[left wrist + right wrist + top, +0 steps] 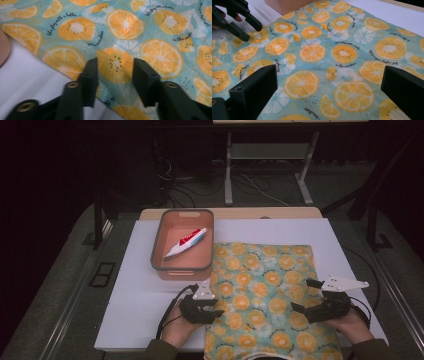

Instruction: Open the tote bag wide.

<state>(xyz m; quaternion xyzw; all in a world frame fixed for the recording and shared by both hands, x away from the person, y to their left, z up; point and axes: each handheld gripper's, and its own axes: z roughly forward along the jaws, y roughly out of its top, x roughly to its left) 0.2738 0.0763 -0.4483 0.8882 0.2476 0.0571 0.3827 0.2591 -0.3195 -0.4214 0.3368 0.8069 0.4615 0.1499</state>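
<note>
Left gripper [214, 306] jaws parted over the near-left edge of the fruit-print cloth [265, 290]; right gripper [306, 295] jaws spread wide above its right side; nothing gripped

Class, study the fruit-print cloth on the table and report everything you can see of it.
The cloth is thin printed fabric, teal with orange slices, white flowers and small black script. It lies flat on the white table, its near edge hanging toward the person. Its far left corner sits beside the pink bin; whether they touch is unclear. The left tongs are open over its left edge, the right tongs open above its right side.
</note>
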